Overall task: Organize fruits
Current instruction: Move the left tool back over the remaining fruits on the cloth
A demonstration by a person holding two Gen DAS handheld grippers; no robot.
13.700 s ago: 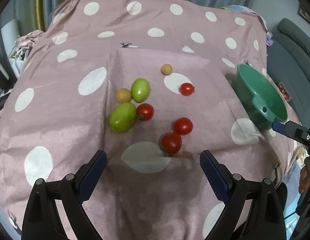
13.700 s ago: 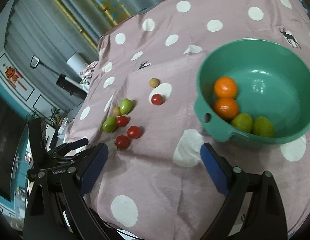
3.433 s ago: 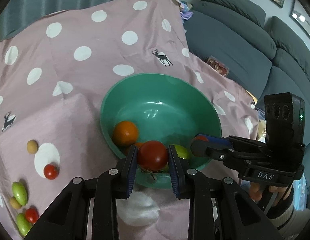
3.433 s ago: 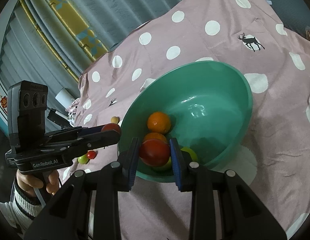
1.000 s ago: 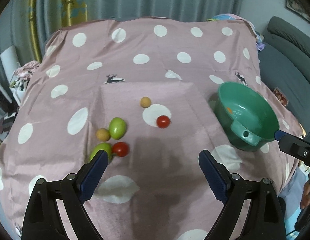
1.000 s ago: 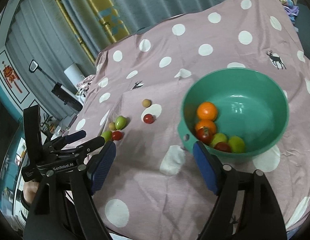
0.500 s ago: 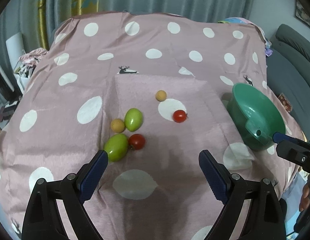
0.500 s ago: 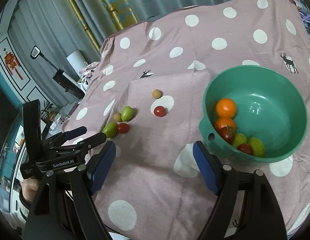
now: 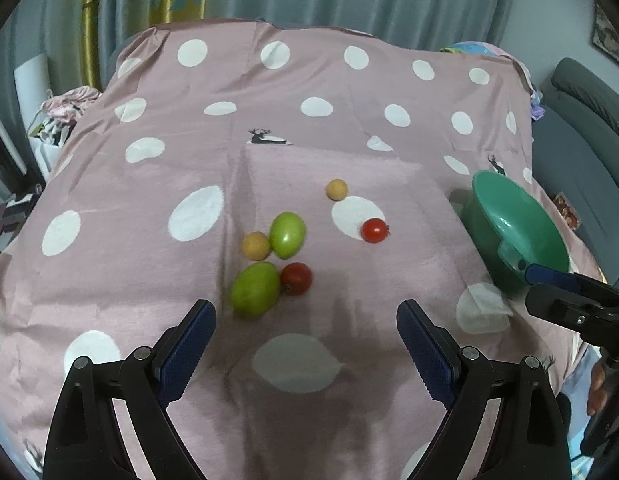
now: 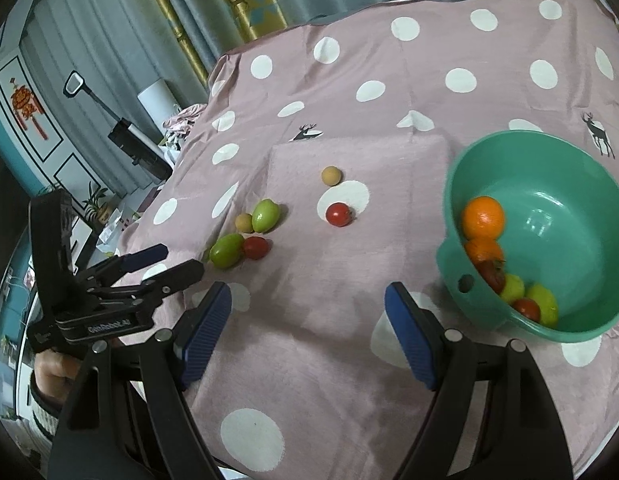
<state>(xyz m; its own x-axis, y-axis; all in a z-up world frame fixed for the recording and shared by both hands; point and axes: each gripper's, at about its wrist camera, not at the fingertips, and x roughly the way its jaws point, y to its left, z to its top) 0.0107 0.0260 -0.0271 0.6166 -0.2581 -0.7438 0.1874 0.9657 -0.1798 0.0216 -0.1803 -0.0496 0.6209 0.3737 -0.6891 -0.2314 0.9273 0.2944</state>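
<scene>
Six fruits are lying on the dotted cloth: two green, two red, two tan. More are sitting in the green bowl. Both the left gripper and the right gripper are hanging above with fingers wide, holding nothing.

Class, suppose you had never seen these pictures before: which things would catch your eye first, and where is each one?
The glossy green plastic bowl at the right, holding two oranges, tomatoes and green fruit, stands out first. Next come the six loose fruits on the pink polka-dot cloth: a cluster led by the large green tomato, with a lone small red tomato nearer the bowl.
</scene>
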